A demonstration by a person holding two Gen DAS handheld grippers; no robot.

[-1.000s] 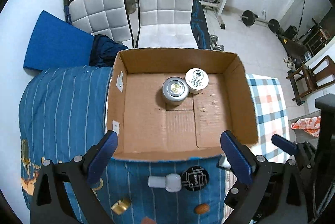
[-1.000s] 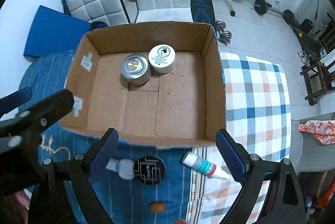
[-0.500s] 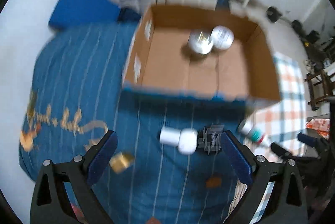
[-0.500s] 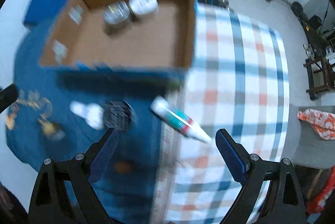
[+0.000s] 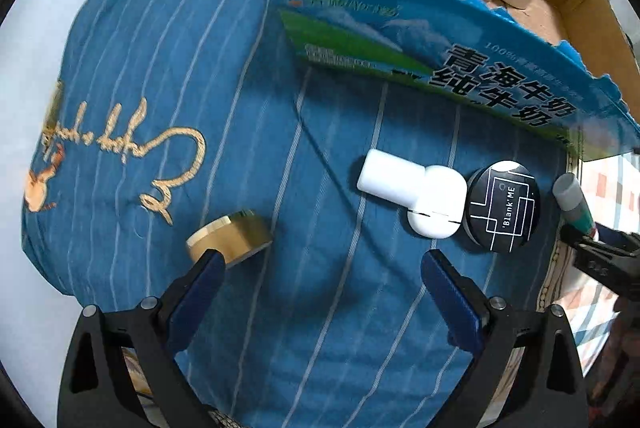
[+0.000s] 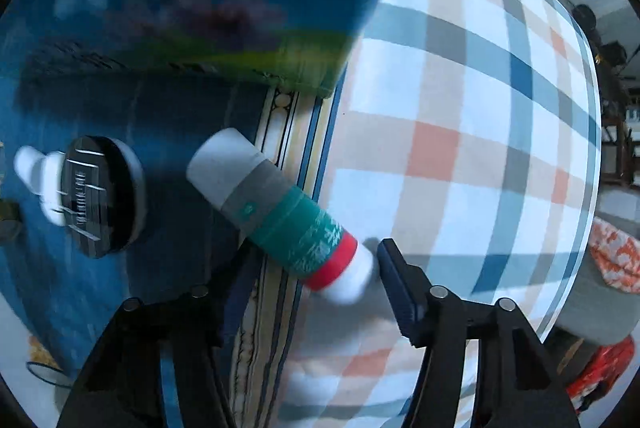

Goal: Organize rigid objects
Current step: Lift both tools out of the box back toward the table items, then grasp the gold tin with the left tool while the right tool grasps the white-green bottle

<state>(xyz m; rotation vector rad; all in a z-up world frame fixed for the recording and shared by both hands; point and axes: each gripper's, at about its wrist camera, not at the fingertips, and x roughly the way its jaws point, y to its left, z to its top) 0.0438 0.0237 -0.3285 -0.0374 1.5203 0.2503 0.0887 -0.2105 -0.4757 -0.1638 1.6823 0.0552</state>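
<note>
Bare striped cloth (image 5: 320,308) lay between the left jaws. Ahead-right, the white bottle (image 5: 412,194) touched the black disc (image 5: 503,201); the gold tin (image 5: 230,234) sat by the left jaw. The box wall (image 5: 400,40) blocked beyond.

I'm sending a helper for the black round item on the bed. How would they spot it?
Find the cardboard box on the blue striped bedspread. In front lies a flat black disc, between a white bottle and a teal tube. Only it has white line art reading Blank ME.
</note>
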